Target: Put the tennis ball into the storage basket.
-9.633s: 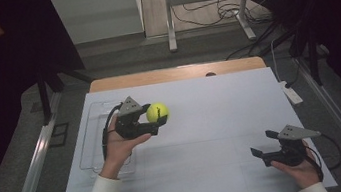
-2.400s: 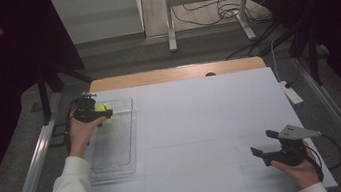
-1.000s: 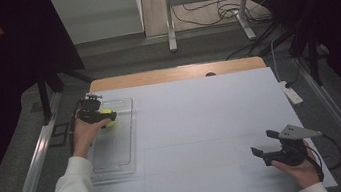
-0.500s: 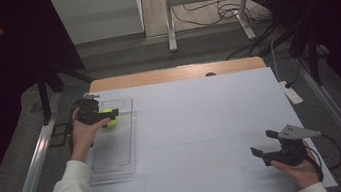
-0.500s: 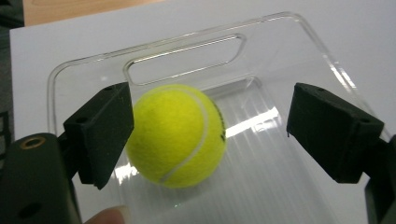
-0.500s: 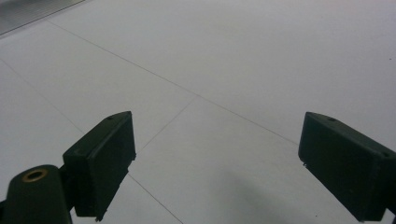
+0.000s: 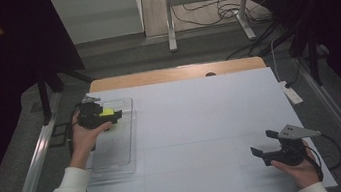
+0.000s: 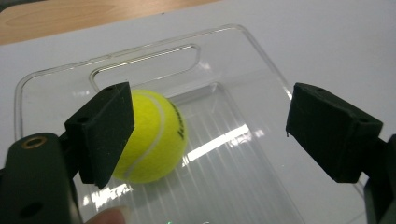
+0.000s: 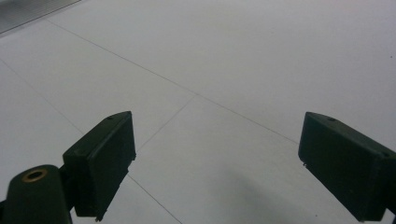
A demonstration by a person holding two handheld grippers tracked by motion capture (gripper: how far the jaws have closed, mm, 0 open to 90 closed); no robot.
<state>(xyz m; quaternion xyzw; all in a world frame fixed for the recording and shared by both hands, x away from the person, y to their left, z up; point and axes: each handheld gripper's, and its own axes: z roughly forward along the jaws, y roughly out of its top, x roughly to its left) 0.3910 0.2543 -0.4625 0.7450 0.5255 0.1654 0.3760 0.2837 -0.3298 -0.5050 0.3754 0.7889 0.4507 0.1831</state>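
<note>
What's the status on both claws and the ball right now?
Left claw open over clear tray. Tennis ball resting in tray, against one jaw. Right claw open, holding nothing. Nothing in the way.

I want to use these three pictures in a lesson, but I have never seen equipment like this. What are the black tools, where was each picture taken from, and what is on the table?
No robot here: a person holds a two-jaw hand tool in each hand. One picture looks down from above the table; the other two come from small cameras riding on each tool, looking along its black jaws. The left gripper hangs open over a clear plastic tray near the table's left edge. A yellow tennis ball lies in that tray beside one jaw, with a wide gap to the other, so it is not clamped. The right gripper is open too, holding nothing, over the bare white table.
</note>
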